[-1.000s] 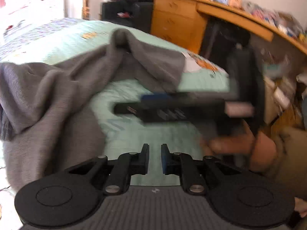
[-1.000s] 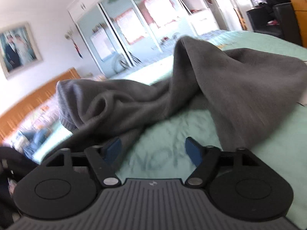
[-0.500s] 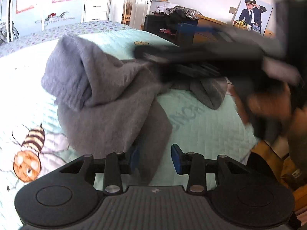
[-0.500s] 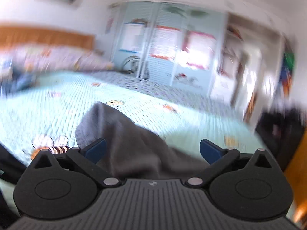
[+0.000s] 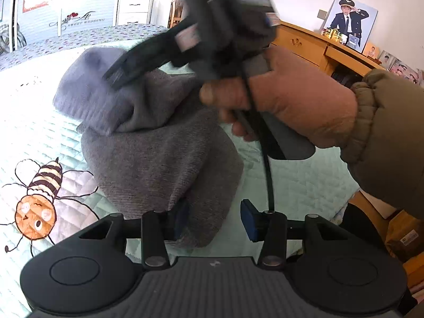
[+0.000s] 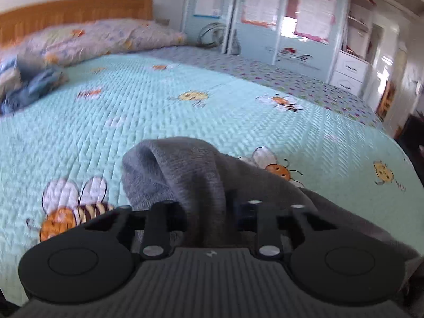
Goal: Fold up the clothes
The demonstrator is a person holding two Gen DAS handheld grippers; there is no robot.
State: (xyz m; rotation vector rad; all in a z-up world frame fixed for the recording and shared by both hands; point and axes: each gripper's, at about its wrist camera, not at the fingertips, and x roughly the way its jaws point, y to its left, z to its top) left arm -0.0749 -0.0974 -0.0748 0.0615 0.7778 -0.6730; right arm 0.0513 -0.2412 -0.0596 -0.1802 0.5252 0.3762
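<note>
A grey knit garment (image 5: 159,153) lies bunched on the mint quilted bed (image 5: 291,185). My left gripper (image 5: 214,218) is open, with a fold of the garment hanging between its blue pads. My right gripper (image 6: 212,212) has closed on a raised fold of the grey garment (image 6: 190,169) near its folded edge. In the left wrist view the right gripper's body (image 5: 185,34) and the hand holding it (image 5: 286,98) reach over the top of the garment.
A bee print (image 5: 37,198) lies on the quilt left of the garment. A wooden desk (image 5: 318,47) with framed photos stands right of the bed. Pillows (image 6: 92,37), a headboard and blue clothes (image 6: 29,84) lie at the bed's head. Wardrobe doors (image 6: 265,21) stand beyond.
The right gripper went from wide open to closed on a fold of the garment. The left gripper opened from nearly shut and swung round to face the bunched garment.
</note>
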